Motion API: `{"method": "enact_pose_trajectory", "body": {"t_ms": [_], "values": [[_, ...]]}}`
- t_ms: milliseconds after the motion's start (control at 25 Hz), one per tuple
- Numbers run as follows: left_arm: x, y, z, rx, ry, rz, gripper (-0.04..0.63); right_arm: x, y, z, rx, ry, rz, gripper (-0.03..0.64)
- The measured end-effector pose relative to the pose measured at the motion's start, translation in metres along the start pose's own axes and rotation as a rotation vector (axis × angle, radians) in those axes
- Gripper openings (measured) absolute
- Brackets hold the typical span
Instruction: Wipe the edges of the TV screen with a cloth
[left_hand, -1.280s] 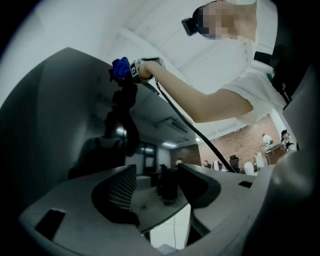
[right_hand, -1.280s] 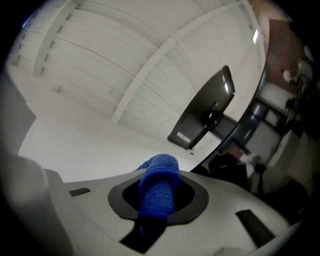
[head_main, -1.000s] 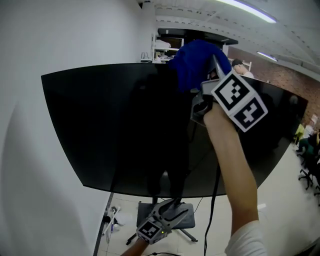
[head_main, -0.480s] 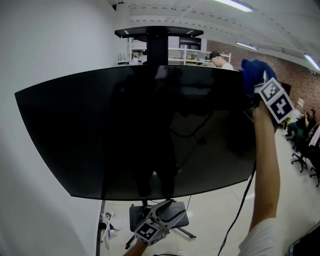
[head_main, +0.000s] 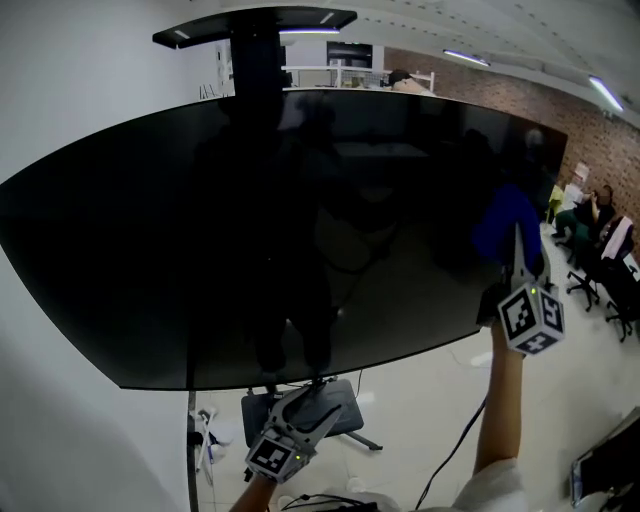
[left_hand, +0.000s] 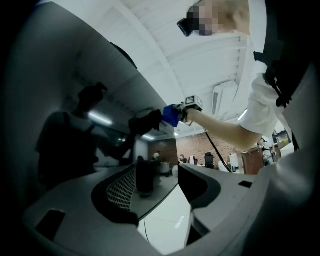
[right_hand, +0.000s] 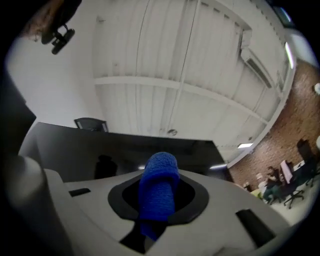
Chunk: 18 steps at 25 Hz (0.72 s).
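Observation:
A big black TV screen (head_main: 250, 230) fills the head view. My right gripper (head_main: 513, 258) is shut on a blue cloth (head_main: 503, 228), which lies against the screen's right side, a little above the lower right corner. In the right gripper view the rolled cloth (right_hand: 159, 190) is pinched between the jaws, with the dark screen (right_hand: 100, 145) just behind. My left gripper (head_main: 305, 412) hangs low under the screen's bottom edge. Its jaws stand apart with nothing between them in the left gripper view (left_hand: 159, 172), which also shows the cloth (left_hand: 171, 115) far off.
The TV stand's base (head_main: 345, 420) and a power strip (head_main: 205, 430) with cables lie on the pale floor below the screen. The stand's dark column (head_main: 255, 50) rises behind the top edge. A white wall is at left. Office chairs and seated people (head_main: 600, 250) are at far right.
My right gripper carried the cloth from the middle of the top edge to the top right corner, then down the right side. The left gripper stayed low.

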<state>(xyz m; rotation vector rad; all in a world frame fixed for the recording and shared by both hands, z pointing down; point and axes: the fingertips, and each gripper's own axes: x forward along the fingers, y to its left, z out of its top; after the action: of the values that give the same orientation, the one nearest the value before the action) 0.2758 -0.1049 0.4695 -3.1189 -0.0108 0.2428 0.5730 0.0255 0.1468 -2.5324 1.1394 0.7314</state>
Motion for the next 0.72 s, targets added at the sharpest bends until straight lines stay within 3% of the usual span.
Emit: {"method": "enact_pose_trajectory", "body": {"t_ms": [160,320,520,720], "values": [[-0.013,0.035,-0.003,-0.008,-0.009,0.106,0.239,-0.062,0.067,-0.123,0.019,0.255,0.245,0.08],[-0.038,0.068,0.011,0.008,-0.003,0.225,0.239,-0.126,0.146,-0.204,0.187,0.384,0.426,0.078],[-0.073,0.094,-0.002,0.078,0.001,0.36,0.239,-0.198,0.218,-0.265,0.349,0.489,0.498,0.078],[-0.087,0.094,-0.006,0.065,0.017,0.418,0.239,-0.232,0.259,-0.296,0.312,0.571,0.581,0.075]]}}
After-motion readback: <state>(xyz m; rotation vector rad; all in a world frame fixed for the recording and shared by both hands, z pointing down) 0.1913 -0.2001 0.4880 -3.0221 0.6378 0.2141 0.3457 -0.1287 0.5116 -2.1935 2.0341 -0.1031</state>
